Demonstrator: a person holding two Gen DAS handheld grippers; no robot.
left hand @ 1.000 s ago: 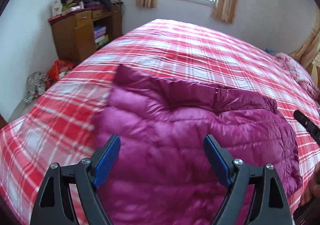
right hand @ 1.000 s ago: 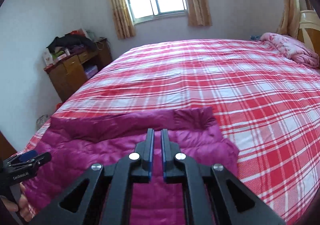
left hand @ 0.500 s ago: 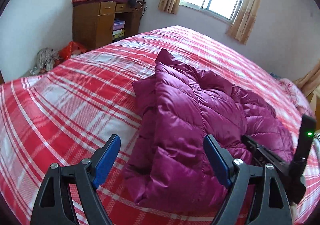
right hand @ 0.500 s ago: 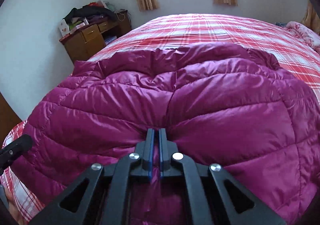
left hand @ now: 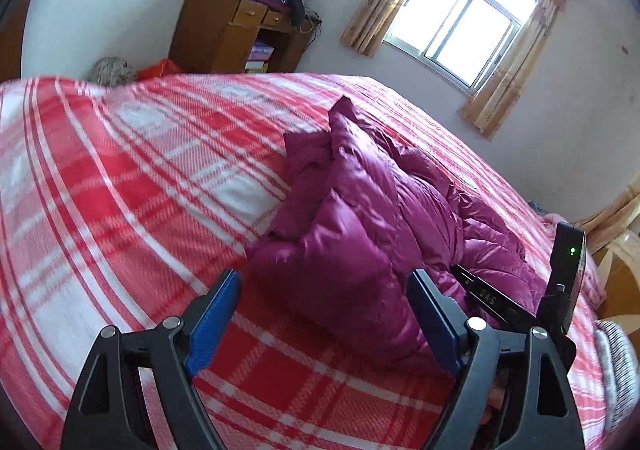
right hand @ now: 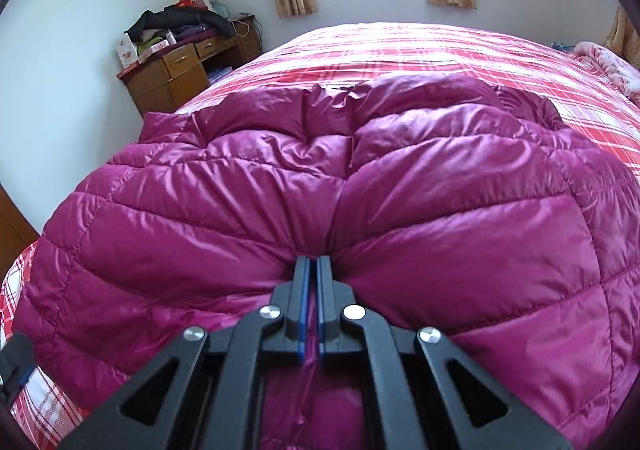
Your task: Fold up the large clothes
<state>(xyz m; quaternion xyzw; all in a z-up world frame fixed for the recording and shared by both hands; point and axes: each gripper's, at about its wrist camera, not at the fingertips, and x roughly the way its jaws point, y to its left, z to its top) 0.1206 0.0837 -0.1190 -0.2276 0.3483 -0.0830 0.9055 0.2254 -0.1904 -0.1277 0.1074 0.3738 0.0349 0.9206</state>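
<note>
A magenta quilted down jacket [left hand: 360, 234] lies bunched on the red plaid bed [left hand: 120, 185]. It fills most of the right wrist view [right hand: 360, 201]. My right gripper [right hand: 313, 270] is shut on a pinch of the jacket's near edge, and the fabric puckers around the blue pads. My left gripper [left hand: 324, 298] stands open just above the bed, with the jacket's near left corner reaching in between its blue pads [left hand: 212, 314] without touching them. The right gripper's black body [left hand: 560, 290] shows at the right of the left wrist view.
A wooden dresser [left hand: 232, 33] piled with clothes and boxes stands by the far wall, beside a curtained window [left hand: 460, 25]. Bags lie on the floor by the dresser [left hand: 160, 67]. A pink blanket [right hand: 612, 65] sits at the bed's far right.
The right gripper came down and closed on the jacket's edge, then held still. The left gripper swung leftward and rolled, from over the jacket to its left corner.
</note>
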